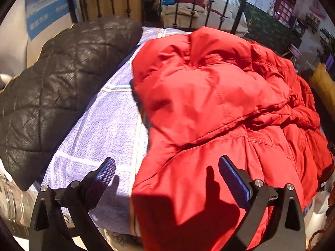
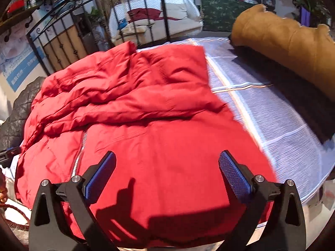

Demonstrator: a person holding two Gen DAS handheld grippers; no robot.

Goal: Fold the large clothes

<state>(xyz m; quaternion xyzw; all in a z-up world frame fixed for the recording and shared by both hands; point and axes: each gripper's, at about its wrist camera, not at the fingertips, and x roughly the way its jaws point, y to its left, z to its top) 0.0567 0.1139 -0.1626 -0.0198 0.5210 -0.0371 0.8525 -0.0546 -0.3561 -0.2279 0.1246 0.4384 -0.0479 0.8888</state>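
Red padded jacket [image 2: 134,113] is lying rumpled across the lilac bedspread [image 2: 272,108]; we are holding our left gripper [image 1: 166,173] and right gripper [image 2: 167,167] spread wide above it, apparently not touching.

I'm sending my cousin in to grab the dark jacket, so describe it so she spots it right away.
Start at the lavender checked blanket covering the bed. The red puffer coat sprawls across its middle; the black quilted jacket lies on the blanket's left edge beside it. It alone is black, with diamond stitching and a crinkled sheen.

A cluttered home: iron bedstead [image 2: 163,10], mattress beyond [image 2: 180,14], potted plants [image 2: 309,2].
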